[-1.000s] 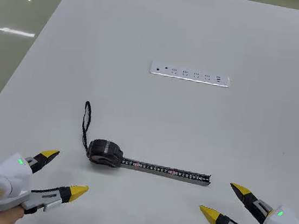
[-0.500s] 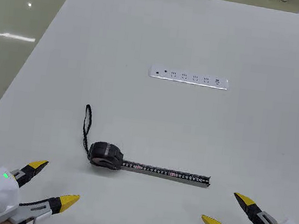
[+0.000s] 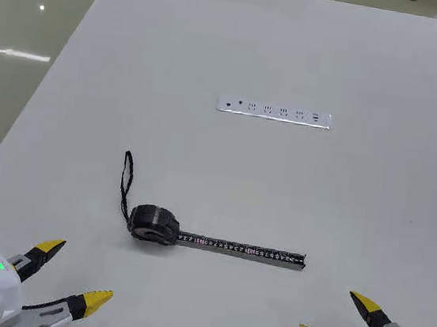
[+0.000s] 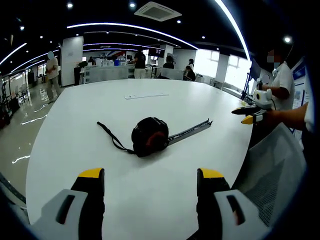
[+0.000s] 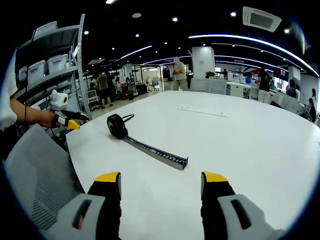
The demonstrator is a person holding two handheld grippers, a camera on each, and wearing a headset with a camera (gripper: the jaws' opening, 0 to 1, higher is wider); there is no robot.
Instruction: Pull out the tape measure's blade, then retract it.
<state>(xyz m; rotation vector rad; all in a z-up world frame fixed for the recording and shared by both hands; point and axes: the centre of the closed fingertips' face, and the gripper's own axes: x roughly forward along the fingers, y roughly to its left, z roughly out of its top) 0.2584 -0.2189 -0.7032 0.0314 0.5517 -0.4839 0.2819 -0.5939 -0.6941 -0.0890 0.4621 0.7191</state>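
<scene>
A black tape measure (image 3: 153,224) lies on the white table (image 3: 296,53), its blade (image 3: 241,250) drawn out a short way to the right and flat on the surface. A black wrist strap (image 3: 125,182) trails from its case toward the far side. My left gripper (image 3: 75,277) hovers open at the near left, short of the case, which sits ahead of its jaws as the tape measure (image 4: 149,135). My right gripper (image 3: 341,321) is open at the near right, just short of the blade tip (image 5: 183,162). Neither holds anything.
A white power strip (image 3: 273,112) lies flat farther back on the table. The table's left edge (image 3: 34,109) drops to a shiny floor. A grey mesh chair back (image 5: 40,170) stands near the front edge. People stand in the room far behind.
Both grippers have drawn back toward the near edge, away from the tape measure. The tape measure and its extended blade lie as before.
</scene>
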